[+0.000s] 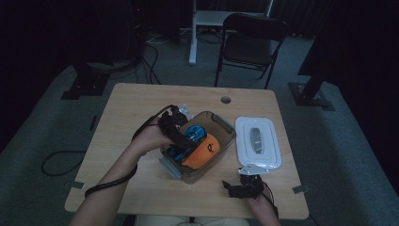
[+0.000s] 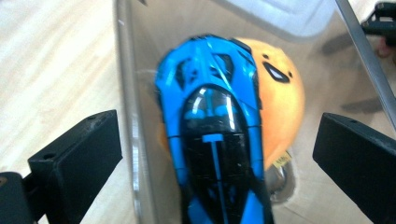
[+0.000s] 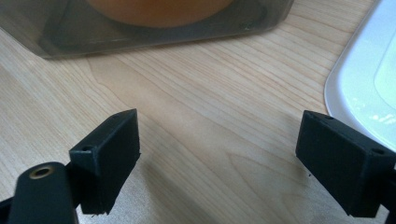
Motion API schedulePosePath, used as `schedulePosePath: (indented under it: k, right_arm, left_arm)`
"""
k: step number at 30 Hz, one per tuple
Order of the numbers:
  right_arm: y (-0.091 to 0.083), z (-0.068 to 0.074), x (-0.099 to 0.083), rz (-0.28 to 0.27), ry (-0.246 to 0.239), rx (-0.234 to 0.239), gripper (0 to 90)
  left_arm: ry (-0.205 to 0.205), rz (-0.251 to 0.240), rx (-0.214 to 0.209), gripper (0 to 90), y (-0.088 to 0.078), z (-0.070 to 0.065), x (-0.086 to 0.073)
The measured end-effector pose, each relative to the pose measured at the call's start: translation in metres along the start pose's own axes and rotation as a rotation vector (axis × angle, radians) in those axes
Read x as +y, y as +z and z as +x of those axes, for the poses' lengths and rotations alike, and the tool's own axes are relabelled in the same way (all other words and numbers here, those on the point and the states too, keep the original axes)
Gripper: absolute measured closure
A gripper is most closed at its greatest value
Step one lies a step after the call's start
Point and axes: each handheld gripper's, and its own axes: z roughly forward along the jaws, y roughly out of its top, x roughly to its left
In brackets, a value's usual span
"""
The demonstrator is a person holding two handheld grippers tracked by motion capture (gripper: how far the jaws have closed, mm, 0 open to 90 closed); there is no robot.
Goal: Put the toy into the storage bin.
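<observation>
A clear plastic container (image 1: pixel 226 125) stands mid-table. Inside it lies a blue and black toy car (image 1: pixel 193 136) against a round orange plush toy (image 1: pixel 204 153) with a small face. My left gripper (image 1: pixel 182 143) hovers over the container's left side, open. In the left gripper view the car (image 2: pixel 210 116) lies between the wide-apart jaws without touching them, the orange toy (image 2: pixel 280 102) is beside it, and the left jaw sits outside the container wall (image 2: pixel 128 93). My right gripper (image 1: pixel 237 184) rests open near the table's front edge, nothing between its jaws (image 3: pixel 219 135).
A white lid (image 1: pixel 258 141) lies flat to the right of the container; its edge (image 3: pixel 364 70) is near my right jaw. The table has a cable hole (image 1: pixel 226 100) at the back. A folding chair (image 1: pixel 251 44) stands beyond the table.
</observation>
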Motion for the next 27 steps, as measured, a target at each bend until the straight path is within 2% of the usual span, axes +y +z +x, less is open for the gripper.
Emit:
schedulePosePath:
  k: [4, 5, 6, 11, 12, 13, 17, 20, 24, 27]
  right_arm:
    - [-0.001, 0.0, 0.002, -0.004, 0.002, 0.001, 13.3]
    - [-0.001, 0.0, 0.002, -0.005, 0.002, 0.001, 13.3]
    - [-0.002, 0.0, 0.002, -0.006, 0.002, 0.0, 13.3]
    - [-0.004, -0.003, 0.003, -0.011, 0.006, -0.008, 13.3]
    - [-0.004, -0.003, 0.003, -0.011, 0.006, -0.008, 13.3]
    - [-0.005, -0.004, 0.003, -0.01, 0.007, -0.009, 13.3]
    - [-0.007, -0.005, 0.007, -0.018, 0.004, -0.019, 13.3]
    - [-0.008, -0.007, 0.01, -0.031, 0.008, -0.027, 13.3]
    - [-0.008, -0.011, 0.013, -0.031, 0.006, -0.039, 13.3]
    - [-0.008, -0.013, 0.016, -0.033, 0.008, -0.043, 13.3]
  left_arm:
    - [-0.003, -0.028, 0.018, 2.0, -0.006, 0.005, -0.004]
    - [-0.011, -0.034, 0.025, 2.0, -0.007, 0.006, -0.005]
    - [-0.026, -0.067, 0.043, 2.4, -0.009, 0.011, -0.009]
    - [-0.05, -0.098, 0.067, 2.6, -0.011, 0.022, -0.021]
    - [-0.05, -0.098, 0.067, 2.6, -0.011, 0.022, -0.021]
    - [-0.056, -0.104, 0.088, 2.6, -0.011, 0.027, -0.025]
    - [-0.066, -0.094, 0.102, 2.6, -0.009, 0.035, -0.033]
    - [-0.093, -0.103, 0.129, 2.6, -0.007, 0.045, -0.044]
    - [-0.139, -0.112, 0.128, 2.6, -0.007, 0.058, -0.057]
    - [-0.171, -0.123, 0.147, 2.6, -0.008, 0.069, -0.067]
